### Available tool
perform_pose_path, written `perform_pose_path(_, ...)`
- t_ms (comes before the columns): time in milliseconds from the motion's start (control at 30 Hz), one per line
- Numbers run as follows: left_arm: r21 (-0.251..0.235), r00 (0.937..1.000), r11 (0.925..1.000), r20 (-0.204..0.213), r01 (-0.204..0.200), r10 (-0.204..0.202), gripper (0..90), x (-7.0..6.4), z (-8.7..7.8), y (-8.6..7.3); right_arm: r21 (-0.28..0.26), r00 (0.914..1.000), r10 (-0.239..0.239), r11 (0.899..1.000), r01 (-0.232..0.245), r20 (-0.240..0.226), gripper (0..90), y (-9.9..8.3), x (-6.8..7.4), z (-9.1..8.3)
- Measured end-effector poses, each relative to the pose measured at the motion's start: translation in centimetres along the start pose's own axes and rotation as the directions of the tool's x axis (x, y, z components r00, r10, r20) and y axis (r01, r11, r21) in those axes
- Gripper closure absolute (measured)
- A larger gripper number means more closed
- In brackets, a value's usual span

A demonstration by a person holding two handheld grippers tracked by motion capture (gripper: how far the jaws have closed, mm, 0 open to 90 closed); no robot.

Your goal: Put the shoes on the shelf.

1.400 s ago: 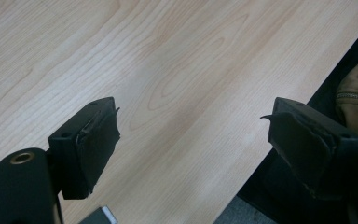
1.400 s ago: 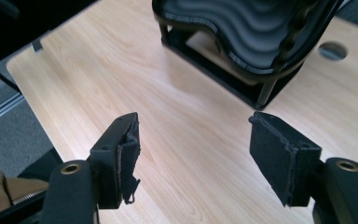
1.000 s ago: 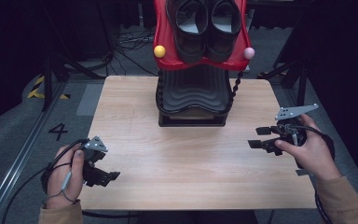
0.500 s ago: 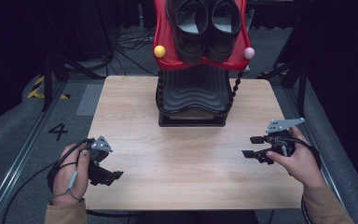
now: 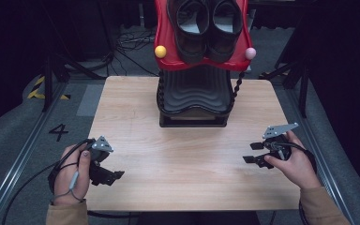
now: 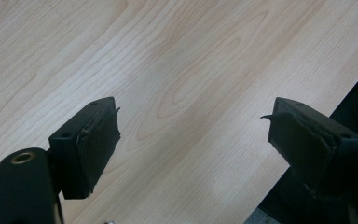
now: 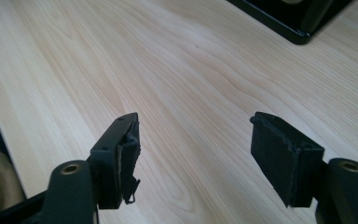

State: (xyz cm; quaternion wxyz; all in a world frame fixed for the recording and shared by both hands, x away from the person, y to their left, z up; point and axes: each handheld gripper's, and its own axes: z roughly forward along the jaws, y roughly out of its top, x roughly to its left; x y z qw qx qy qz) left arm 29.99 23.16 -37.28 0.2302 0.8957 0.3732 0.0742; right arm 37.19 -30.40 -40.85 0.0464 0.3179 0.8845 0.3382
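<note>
My left gripper [image 5: 114,176] rests low over the near left part of the wooden table [image 5: 183,154], held by a hand, its jaws open and empty. In the left gripper view the left gripper [image 6: 193,140] stands wide apart over bare wood beside the table's edge. My right gripper [image 5: 253,153] hovers over the near right part of the table, pointing left, open with nothing in it. The right gripper [image 7: 193,149] in its own view also frames bare wood.
At the table's back middle stands a black ribbed stand [image 5: 194,96] with a red rack [image 5: 168,56] on top holding a pair of black shoes [image 5: 206,23]. A yellow ball [image 5: 160,51] and a pink ball [image 5: 250,53] sit at the rack's corners. The stand's corner [image 7: 298,32] shows ahead of the right gripper.
The right gripper has come toward the near edge and a little to the left. The left gripper has shifted slightly to the right. Both stay open.
</note>
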Motion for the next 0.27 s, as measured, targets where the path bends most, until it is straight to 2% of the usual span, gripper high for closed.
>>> perform_pose_path(100, -0.002, 0.9988, 0.9989, -0.016, 0.047, -0.047, 16.8, 0.41, 0.18, -0.2, 0.018, 0.9998, -0.015, 1.0, 0.015, 0.015, 34.0, -0.24, -0.35, 0.02)
perform_pose_path(167, -0.004, 0.9958, 0.9961, -0.024, 0.088, -0.088, 16.8, 0.61, 0.35, -0.32, 0.013, 0.9998, 0.001, 1.0, -0.002, 0.019, 33.5, -0.49, -0.66, 0.05)
perform_pose_path(267, -0.009, 0.9945, 0.9955, -0.044, 0.095, -0.095, 16.9, 0.86, 0.41, -0.31, 0.013, 0.9997, 0.01, 1.0, -0.011, 0.021, 33.2, -0.76, -0.91, 0.15)
